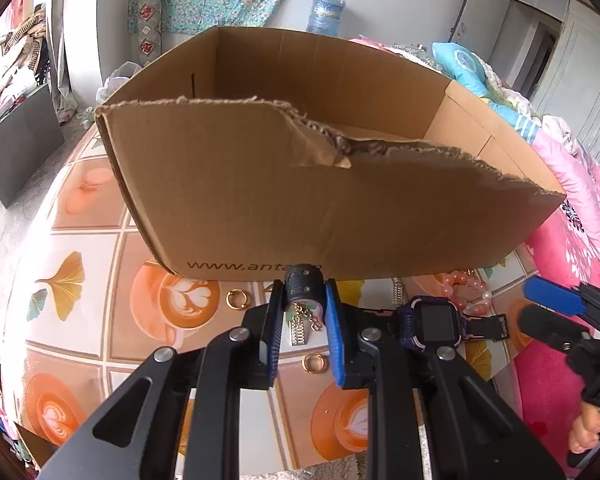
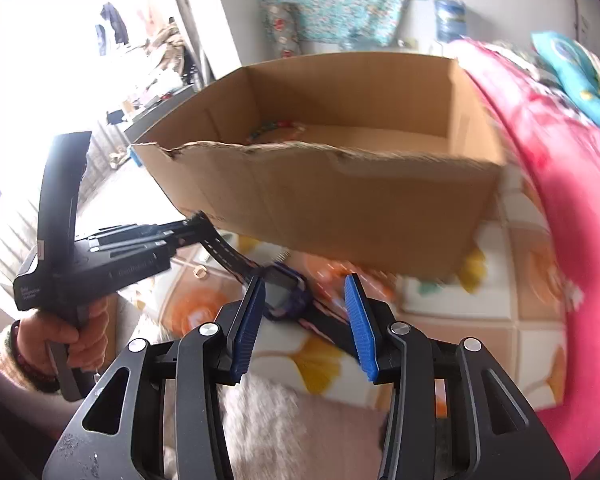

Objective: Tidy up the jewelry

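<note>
1. Between my left hand-held gripper's (image 1: 303,312) pads sits a small black cylinder (image 1: 304,285) with chain, clenched just before the cardboard box (image 1: 260,184); a loose pinch could drop it.
2. Right hand-held gripper (image 2: 306,312), released, hovers over the watch (image 2: 286,294) on the bench (image 1: 100,248).

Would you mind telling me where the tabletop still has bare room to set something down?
The table is free left of the box, out to its edge, and near the left gold ring. In front of the box it is crowded: the clip, a second ring, the watch and pink beads.
</note>
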`<action>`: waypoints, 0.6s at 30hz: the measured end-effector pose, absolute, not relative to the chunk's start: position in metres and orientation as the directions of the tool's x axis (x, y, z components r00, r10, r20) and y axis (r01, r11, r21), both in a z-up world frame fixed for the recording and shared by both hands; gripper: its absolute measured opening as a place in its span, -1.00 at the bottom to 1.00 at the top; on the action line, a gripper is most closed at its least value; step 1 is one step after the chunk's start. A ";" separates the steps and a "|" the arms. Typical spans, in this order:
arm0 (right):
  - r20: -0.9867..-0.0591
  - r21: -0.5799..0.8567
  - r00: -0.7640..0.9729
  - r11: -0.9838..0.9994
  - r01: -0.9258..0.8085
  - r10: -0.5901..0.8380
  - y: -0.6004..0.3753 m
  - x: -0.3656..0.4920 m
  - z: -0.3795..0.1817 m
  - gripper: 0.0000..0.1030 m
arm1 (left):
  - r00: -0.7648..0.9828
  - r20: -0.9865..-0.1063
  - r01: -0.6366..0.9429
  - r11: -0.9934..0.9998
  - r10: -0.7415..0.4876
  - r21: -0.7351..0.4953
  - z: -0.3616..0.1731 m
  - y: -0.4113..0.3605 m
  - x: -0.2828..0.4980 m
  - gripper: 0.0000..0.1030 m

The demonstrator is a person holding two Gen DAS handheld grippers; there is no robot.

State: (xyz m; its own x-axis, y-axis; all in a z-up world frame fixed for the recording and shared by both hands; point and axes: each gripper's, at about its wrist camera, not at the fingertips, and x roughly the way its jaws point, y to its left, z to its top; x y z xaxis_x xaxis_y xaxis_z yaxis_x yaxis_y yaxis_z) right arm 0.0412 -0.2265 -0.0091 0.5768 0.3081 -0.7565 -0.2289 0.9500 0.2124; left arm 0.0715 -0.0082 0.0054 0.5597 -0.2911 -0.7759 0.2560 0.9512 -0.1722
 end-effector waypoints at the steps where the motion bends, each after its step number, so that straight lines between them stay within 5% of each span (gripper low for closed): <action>1: -0.769 0.224 0.565 0.953 -0.203 0.301 -0.233 0.037 -0.012 -0.23 | 0.560 -0.776 0.256 0.952 -0.288 -0.169 0.005 -0.009 0.071 -0.63; 13: -0.824 0.365 0.473 0.931 0.020 0.312 -0.264 0.043 -0.050 -0.26 | 0.570 -0.780 0.254 0.958 -0.258 -0.131 0.004 -0.018 0.071 -0.63; 18: -0.812 0.406 0.471 0.913 0.030 0.346 -0.265 0.044 -0.053 -0.42 | 0.562 -0.787 0.243 0.960 -0.255 -0.138 0.001 -0.017 0.071 -0.63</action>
State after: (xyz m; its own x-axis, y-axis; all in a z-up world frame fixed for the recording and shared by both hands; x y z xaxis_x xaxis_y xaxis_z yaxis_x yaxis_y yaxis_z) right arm 0.0439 -0.2654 -0.0527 0.4709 0.3456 -0.8117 0.0297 0.9133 0.4062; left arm 0.0713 -0.0170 0.0008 0.5622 -0.2552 -0.7866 0.2433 0.9601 -0.1375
